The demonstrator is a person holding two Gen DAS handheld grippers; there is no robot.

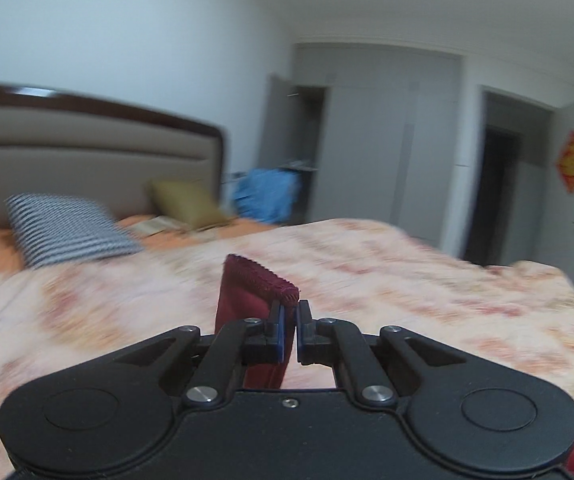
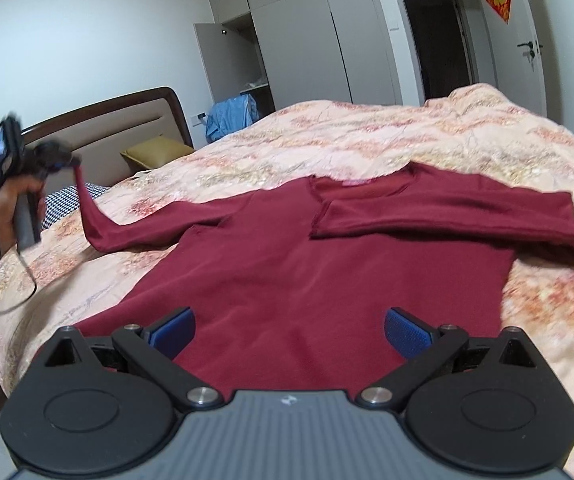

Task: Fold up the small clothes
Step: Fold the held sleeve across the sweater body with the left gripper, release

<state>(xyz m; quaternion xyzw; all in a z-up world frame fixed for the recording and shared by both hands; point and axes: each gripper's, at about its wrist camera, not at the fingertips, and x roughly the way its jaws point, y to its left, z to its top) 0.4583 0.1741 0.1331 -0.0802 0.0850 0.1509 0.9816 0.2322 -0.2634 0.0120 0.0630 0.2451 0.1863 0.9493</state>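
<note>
The dark red shirt (image 2: 307,264) lay flat on the flowery bedspread (image 2: 427,132), one sleeve folded across the chest. The left gripper (image 1: 291,320) had its jaws pinched on the other sleeve's cuff (image 1: 261,280), lifting it up. The right gripper (image 2: 289,334) hovered over the hem, jaws wide apart.

The bed (image 2: 367,136) wears a floral peach quilt. A maroon shirt (image 2: 307,280) lies flat on it. An olive cushion (image 2: 155,152) and a striped pillow (image 1: 67,228) rest near the headboard (image 1: 87,148).

Left camera looked low along its claw (image 1: 290,330) toward the headboard (image 1: 87,148); right camera sat higher above the bed (image 2: 367,132), both sharing the wardrobe (image 2: 307,32).
</note>
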